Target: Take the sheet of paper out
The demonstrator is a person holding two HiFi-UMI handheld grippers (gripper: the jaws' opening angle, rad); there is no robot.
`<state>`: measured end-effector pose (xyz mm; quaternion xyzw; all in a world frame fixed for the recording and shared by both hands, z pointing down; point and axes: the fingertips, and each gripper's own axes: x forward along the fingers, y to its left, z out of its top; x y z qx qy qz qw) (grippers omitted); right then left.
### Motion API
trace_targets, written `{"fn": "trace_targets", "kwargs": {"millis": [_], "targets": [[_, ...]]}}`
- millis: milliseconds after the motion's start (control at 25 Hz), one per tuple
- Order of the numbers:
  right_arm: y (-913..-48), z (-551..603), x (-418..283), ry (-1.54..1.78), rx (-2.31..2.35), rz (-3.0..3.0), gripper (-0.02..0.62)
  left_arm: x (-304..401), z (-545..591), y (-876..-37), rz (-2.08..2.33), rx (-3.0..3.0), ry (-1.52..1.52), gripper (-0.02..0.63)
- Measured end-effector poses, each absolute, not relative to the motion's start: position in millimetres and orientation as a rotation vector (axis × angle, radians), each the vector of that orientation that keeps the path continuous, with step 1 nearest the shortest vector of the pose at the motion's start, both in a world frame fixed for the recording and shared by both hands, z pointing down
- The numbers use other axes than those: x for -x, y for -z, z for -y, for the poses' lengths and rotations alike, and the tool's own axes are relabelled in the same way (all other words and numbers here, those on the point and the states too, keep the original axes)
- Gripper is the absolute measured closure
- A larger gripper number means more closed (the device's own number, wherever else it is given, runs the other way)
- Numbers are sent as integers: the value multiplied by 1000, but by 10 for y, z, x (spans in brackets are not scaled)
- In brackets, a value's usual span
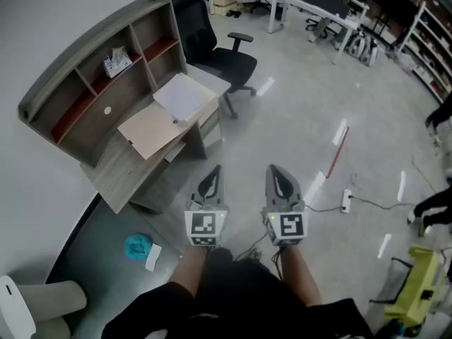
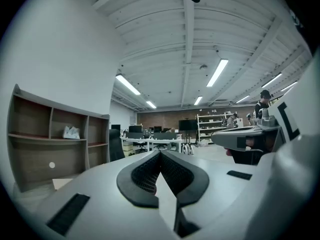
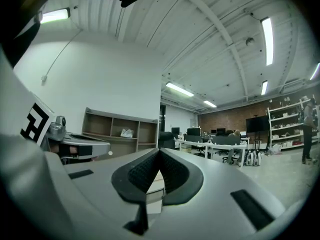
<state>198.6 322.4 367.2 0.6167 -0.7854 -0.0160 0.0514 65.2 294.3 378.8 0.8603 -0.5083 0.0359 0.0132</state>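
A grey desk [image 1: 124, 173] with a shelf hutch stands at the upper left of the head view. On it lie a white sheet of paper [image 1: 185, 96] and, beside it, a tan folder [image 1: 150, 128]. My left gripper [image 1: 214, 170] and right gripper [image 1: 274, 169] are held level side by side over the floor, short of the desk and touching nothing. Both are shut with nothing between the jaws, as the left gripper view [image 2: 160, 153] and the right gripper view [image 3: 159, 151] show. The hutch [image 2: 55, 144] appears at the left in the left gripper view.
A black office chair [image 1: 215, 48] stands to the right of the desk. A tissue pack [image 1: 116, 62] sits on a shelf. On the floor lie a teal object [image 1: 138, 246], a paper scrap [image 1: 153, 258], a red stick [image 1: 337, 154] and a power strip [image 1: 345, 200]. A yellow-green cart [image 1: 417, 288] is at the lower right.
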Motion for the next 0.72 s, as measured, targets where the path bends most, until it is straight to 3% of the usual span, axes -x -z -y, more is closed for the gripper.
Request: {"fn": "trace_targets", "kwargs": {"millis": [720], "targets": [[-3751, -2844, -999, 54, -1736, 2486, 578, 76, -2703, -3903, 1647, -2611, -125, 563]]}}
